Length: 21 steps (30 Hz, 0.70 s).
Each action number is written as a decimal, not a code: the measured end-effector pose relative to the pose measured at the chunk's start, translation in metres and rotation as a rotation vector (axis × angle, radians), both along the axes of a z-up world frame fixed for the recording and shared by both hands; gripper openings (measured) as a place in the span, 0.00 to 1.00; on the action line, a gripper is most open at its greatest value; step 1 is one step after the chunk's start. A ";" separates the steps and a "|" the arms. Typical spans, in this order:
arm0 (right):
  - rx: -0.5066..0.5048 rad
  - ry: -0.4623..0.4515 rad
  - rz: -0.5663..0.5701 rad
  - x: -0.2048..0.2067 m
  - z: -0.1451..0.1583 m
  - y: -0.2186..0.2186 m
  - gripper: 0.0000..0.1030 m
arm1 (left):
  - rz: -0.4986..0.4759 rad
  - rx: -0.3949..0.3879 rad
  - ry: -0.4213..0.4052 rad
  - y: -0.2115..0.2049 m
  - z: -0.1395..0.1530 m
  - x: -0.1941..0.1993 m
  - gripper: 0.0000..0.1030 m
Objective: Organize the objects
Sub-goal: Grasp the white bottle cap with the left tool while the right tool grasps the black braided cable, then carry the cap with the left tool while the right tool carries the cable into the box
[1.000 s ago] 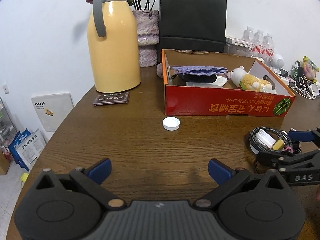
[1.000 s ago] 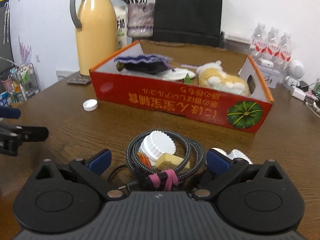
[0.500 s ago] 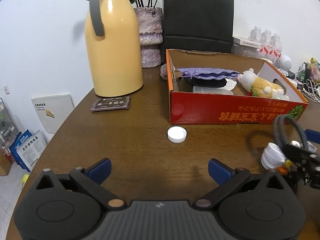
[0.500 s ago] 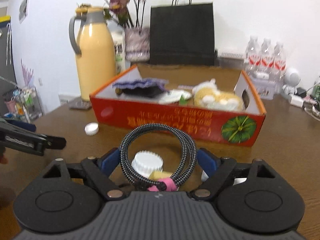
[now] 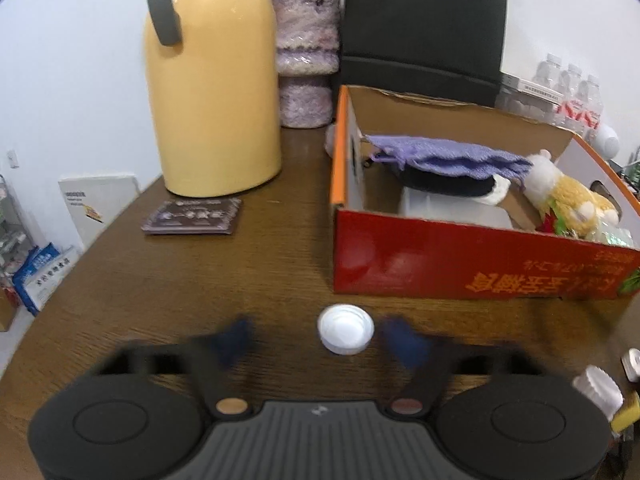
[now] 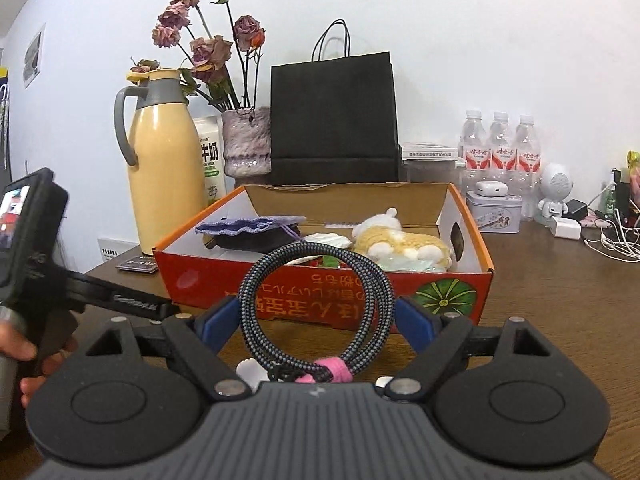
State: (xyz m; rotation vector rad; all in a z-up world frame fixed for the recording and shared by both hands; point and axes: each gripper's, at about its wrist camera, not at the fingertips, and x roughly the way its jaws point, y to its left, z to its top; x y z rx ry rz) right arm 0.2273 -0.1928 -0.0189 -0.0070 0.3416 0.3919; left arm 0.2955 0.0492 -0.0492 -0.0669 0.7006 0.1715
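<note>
My right gripper [image 6: 316, 314] is shut on a coiled braided cable [image 6: 374, 280] bound with a pink tie, held upright above the table in front of the red cardboard box [image 6: 440, 296]. The box [image 5: 460, 268] holds a purple pouch [image 5: 448, 156] and a plush toy [image 5: 568, 196]. My left gripper [image 5: 320, 338] is open, its blurred blue fingertips on either side of a white bottle cap [image 5: 346, 334] on the table. White caps [image 5: 598, 386] lie at the right.
A yellow thermos jug [image 5: 212, 80], a purple vase [image 5: 306, 60] and a black paper bag [image 5: 424, 28] stand behind. A dark card pack [image 5: 192, 216] lies near the jug. Water bottles [image 6: 500, 148], a tin and chargers sit at the right.
My right gripper has closed on the cable and lifted it off the table toward the box. My left gripper has moved forward to the white cap and its fingers have come closer together.
</note>
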 end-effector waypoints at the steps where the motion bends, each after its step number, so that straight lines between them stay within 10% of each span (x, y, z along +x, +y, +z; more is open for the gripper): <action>1: -0.002 -0.004 0.003 -0.002 0.000 0.001 0.83 | -0.012 -0.009 -0.011 0.001 0.001 -0.003 0.28; 21: -0.005 -0.035 -0.002 -0.008 0.008 0.001 0.83 | -0.128 -0.019 -0.194 -0.039 0.040 -0.048 0.26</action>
